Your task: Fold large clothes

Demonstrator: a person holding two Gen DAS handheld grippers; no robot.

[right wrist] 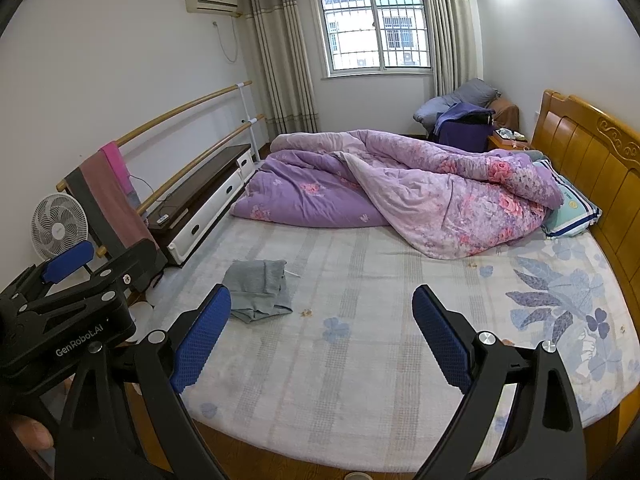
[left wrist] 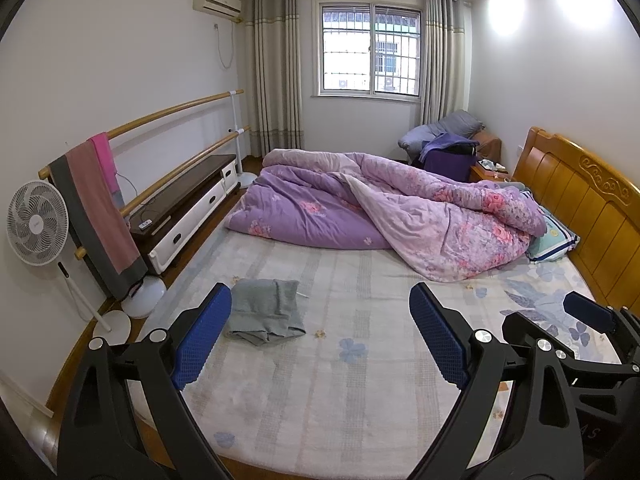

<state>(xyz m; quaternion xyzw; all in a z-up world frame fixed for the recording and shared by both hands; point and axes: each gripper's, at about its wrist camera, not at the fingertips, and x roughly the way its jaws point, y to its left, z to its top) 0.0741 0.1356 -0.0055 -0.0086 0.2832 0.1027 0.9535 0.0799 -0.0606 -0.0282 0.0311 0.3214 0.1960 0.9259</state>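
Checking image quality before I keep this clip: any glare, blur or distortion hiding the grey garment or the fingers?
Left wrist view: heavy fisheye bending and dark corners; the grey garment is sharp and evenly lit; bright patches glare only on the right wall. Right wrist view: same distortion; the window is bright but readable; the blue fingers are in focus.

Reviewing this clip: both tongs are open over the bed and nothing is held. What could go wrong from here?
1. The grey garment lies already bunched near the bed's left edge; a pull could drag it off toward the fan.
2. The purple quilt covers the far half of the bed, leaving little room to spread clothes.
3. The left tongs and right tongs sit close together and may collide.
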